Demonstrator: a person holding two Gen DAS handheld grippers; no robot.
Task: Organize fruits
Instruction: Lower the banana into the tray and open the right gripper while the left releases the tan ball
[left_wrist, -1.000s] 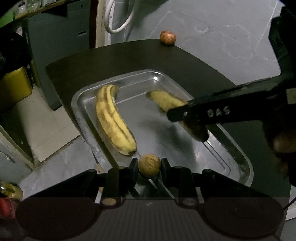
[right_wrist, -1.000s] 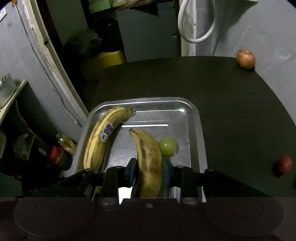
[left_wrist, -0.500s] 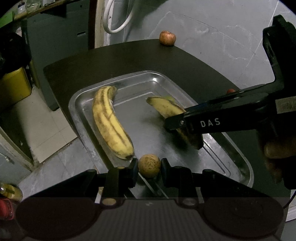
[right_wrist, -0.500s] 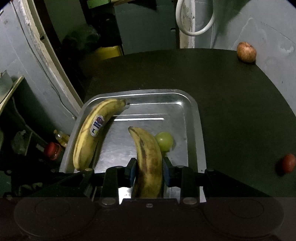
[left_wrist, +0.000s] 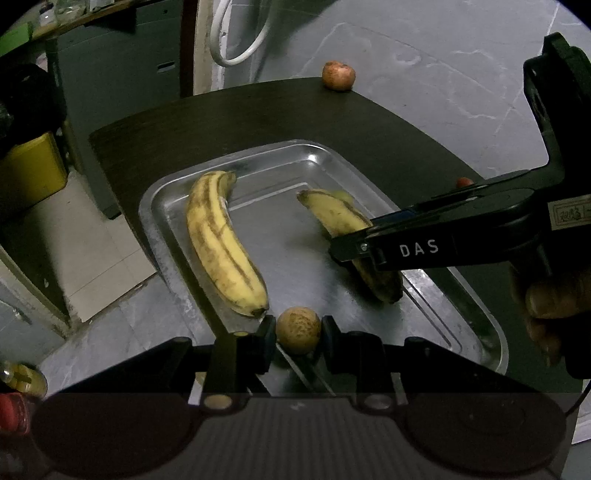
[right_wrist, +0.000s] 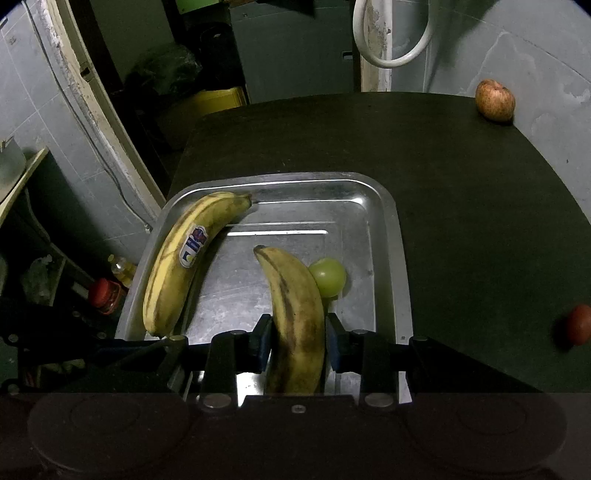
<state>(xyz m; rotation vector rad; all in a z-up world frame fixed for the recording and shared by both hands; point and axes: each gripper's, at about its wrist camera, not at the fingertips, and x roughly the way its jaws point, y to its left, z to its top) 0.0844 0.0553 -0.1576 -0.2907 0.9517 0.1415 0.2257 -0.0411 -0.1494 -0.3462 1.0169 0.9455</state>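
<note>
A steel tray (left_wrist: 162, 206) (right_wrist: 388, 236) sits on the dark table. A yellow banana (left_wrist: 218, 243) (right_wrist: 177, 258) with a sticker lies along the tray's left side. My right gripper (right_wrist: 298, 338) is shut on a browner banana (right_wrist: 295, 314) (left_wrist: 340, 218), held low over the tray's right half, beside a green round fruit (right_wrist: 328, 277). My left gripper (left_wrist: 298, 332) is shut on a small tan speckled round fruit (left_wrist: 298, 330) over the tray's near end, close to the yellow banana's tip.
An apple (left_wrist: 338, 75) (right_wrist: 495, 99) rests at the table's far edge. A small red fruit (right_wrist: 578, 325) (left_wrist: 463, 181) lies on the table right of the tray. Bottles (right_wrist: 107, 291) and a yellow bin (left_wrist: 29, 173) stand on the floor at left.
My right gripper has lowered slightly with the brown banana toward the tray floor. The left gripper holds still with the tan fruit.
</note>
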